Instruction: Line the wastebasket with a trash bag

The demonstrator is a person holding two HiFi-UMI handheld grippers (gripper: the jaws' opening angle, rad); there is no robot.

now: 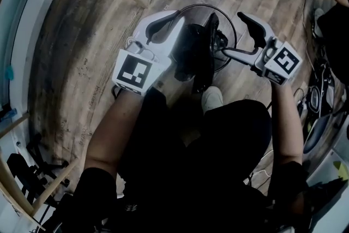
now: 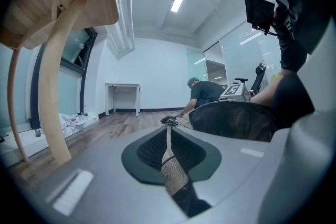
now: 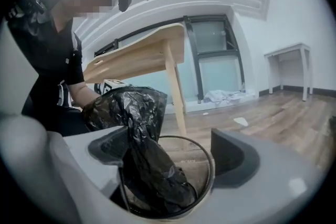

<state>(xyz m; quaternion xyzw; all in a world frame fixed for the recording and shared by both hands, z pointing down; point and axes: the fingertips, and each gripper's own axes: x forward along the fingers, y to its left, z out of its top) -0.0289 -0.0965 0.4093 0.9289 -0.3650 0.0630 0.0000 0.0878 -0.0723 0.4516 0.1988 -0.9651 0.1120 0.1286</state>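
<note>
Fingers (image 2: 149, 152) on my left gripper (image 2: 169, 132) are pressed almost together, with just a thin slit between the pads and mesh showing through it. I see no plastic pinched there. On the right gripper (image 3: 173, 152) the fingers (image 3: 233, 157) are spread wide, and between them sit the round wire-mesh wastebasket (image 3: 212, 165) and the crumpled black plastic trash bag (image 3: 144, 165). The bag's lower part is down inside the basket and its bunched top is heaped above the rim; what props it up I can't make out. In the head view the basket (image 1: 232, 27) stands on the grey-brown wood plank floor (image 1: 82, 35) between both tools, with the bag (image 1: 188, 49) slumped across its left side. My read: the bag is in, but its mouth is not yet opened over the rim. To do this well, I want the right fingers closing on one layer of the edge, not the whole bunch, then drawing it over the far rim — the left takes the opposite edge. It looks a light basket, so gentle pulls, or it tips.
</note>
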